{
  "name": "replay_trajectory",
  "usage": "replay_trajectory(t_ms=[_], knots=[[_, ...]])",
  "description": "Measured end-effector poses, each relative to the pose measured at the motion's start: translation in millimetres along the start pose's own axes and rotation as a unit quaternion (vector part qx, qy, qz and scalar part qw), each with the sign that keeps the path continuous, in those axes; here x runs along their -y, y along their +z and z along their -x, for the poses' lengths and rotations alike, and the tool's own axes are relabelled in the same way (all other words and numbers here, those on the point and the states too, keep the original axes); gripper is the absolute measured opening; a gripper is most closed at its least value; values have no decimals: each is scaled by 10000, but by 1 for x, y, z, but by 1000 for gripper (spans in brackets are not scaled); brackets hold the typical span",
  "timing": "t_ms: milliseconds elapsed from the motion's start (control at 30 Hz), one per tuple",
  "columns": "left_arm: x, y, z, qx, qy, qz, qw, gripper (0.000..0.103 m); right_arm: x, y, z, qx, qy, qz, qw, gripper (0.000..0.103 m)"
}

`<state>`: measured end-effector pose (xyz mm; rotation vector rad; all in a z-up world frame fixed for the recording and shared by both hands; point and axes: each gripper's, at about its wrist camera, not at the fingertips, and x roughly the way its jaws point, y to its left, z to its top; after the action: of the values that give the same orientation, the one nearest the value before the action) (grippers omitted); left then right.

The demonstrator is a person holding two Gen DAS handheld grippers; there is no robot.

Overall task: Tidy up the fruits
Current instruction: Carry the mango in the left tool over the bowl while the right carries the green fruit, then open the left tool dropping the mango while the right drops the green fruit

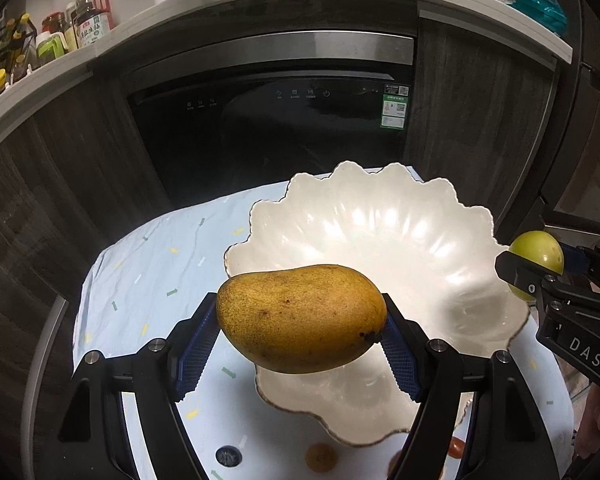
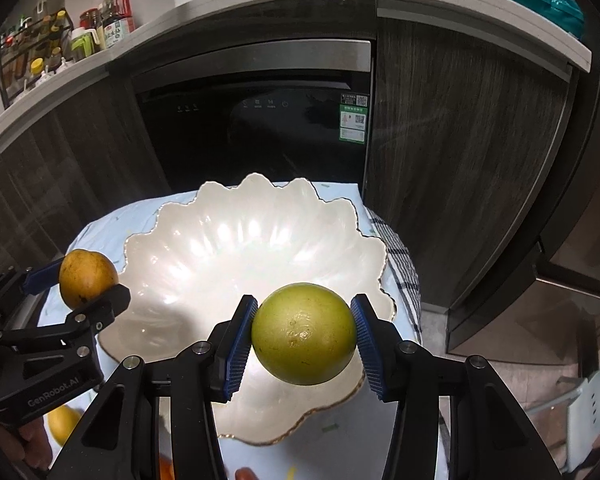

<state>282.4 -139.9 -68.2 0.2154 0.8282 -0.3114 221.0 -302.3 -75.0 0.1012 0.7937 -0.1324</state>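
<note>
Over the near rim of the scalloped white bowl (image 1: 380,240), the left gripper (image 1: 302,334) has its blue ribbed pads clamped on a speckled yellow mango (image 1: 300,318), held lengthwise clear of the cloth. At three o'clock in the left view, the right gripper (image 2: 304,338) pinches a smooth round green fruit (image 2: 304,334), possibly a lime, above the bowl's near edge. Small fruits at six o'clock are cut off by the gripper frames and hard to identify. The glossy bowl sits on a pale patterned cloth (image 1: 148,264).
</note>
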Motion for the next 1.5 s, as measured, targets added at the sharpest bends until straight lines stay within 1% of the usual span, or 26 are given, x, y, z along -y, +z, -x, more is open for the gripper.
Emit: replay_trajectory(t_ms=[400,633,833,867,933,967,1000,1100,1233,1500], knots=[[-1,-3,-23,-281,-109,177,9994,76,4,-3,-22,-248,-15,-81,9997,49],[3,-9,-29,-432,-88,118,9990,76,3,-8,-30,-393,-46,-75,9992,49],[4,-12,-30,-528,-82,84,9985,77,2,-9,-29,-418,-74,-80,9991,50],[5,-12,-29,-491,-63,60,9988,78,2,-9,-28,-403,-93,-80,9991,52],[5,-11,-25,-405,-24,37,9992,87,2,-7,-24,-284,-138,-83,9995,65],[5,-11,-23,-374,-32,41,9993,89,2,-6,-21,-220,-181,-82,9996,67],[5,-10,-22,-352,-31,51,9994,90,2,-5,-18,-156,-222,-87,9996,69],[4,-8,-19,-347,0,62,9994,90,3,-2,-12,-74,-261,-88,9996,69],[2,-7,-14,-298,32,107,9995,93,4,0,-7,6,-325,-105,9994,74],[-5,-4,8,-159,92,199,9996,94,1,3,16,155,-353,-73,9992,74]])
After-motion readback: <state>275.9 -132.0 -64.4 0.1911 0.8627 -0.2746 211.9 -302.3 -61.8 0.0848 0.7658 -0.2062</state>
